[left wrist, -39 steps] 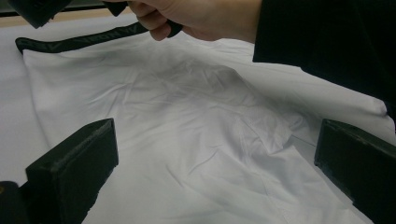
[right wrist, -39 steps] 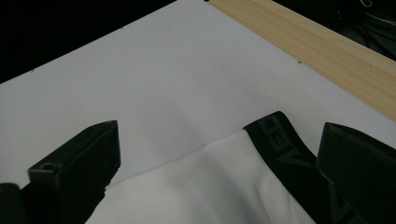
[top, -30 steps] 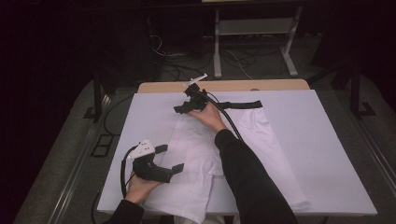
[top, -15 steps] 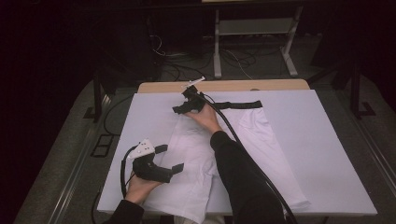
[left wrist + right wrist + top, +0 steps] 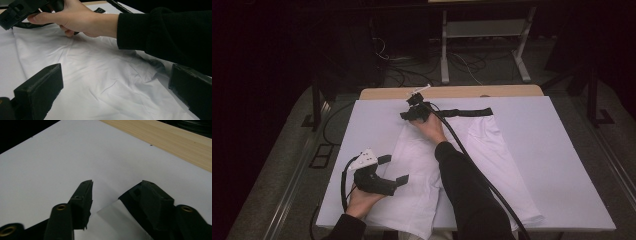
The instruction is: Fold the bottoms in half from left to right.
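My right gripper (image 5: 408, 115) sits at the far left corner of the white garment (image 5: 452, 170), its jaws, just closing, straddling the black waistband (image 5: 469, 112), not yet pinching. That band runs rightward. My left gripper (image 5: 392, 170) hovers open by the near hem.

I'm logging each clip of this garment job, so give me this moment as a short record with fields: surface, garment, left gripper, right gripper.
surface: white sheet over a wooden table
garment: white shorts with a black waistband, lying flat, waistband at the far end
left gripper: fingers wide open, over the near left edge of the shorts, nothing between them
right gripper: at the waistband's left corner; jaws have just been closing, and the corner of the shorts lies between them, not yet clamped
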Demonstrator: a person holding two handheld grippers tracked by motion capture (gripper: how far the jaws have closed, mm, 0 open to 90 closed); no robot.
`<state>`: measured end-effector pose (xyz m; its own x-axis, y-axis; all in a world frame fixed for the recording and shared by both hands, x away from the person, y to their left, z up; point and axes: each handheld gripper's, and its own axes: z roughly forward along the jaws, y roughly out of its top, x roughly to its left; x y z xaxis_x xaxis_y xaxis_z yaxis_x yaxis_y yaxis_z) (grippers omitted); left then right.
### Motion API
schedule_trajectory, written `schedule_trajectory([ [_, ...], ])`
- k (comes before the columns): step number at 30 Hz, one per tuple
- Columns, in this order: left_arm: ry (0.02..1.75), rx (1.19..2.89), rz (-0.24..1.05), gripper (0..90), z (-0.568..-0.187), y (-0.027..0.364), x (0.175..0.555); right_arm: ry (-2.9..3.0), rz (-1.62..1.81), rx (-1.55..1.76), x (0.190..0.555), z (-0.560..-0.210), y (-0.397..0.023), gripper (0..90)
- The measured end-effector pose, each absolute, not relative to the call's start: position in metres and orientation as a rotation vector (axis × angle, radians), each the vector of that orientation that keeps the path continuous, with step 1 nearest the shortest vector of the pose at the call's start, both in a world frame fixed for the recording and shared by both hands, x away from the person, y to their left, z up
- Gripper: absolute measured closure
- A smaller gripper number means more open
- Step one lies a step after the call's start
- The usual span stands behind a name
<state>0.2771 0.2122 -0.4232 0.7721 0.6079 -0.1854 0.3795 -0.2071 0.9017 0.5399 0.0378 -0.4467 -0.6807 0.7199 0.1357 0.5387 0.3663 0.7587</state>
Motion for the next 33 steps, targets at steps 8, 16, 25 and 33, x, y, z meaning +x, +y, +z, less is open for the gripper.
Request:
schedule_trajectory([
  [8,0.766,1.826,0.252,0.0,-0.423,0.212,0.277,2.390,1.182,1.163,0.544,-0.450,0.043,56.3],
  [16,0.772,1.824,0.252,0.0,-0.423,0.213,0.277,2.366,1.104,1.185,0.544,-0.455,0.048,58.4],
  [25,0.792,1.804,0.246,0.0,-0.423,0.217,0.276,2.341,1.105,1.234,0.545,-0.451,0.044,84.2],
  [33,0.866,1.781,0.213,0.0,-0.420,0.227,0.272,2.361,1.135,1.260,0.542,-0.444,0.039,85.9],
])
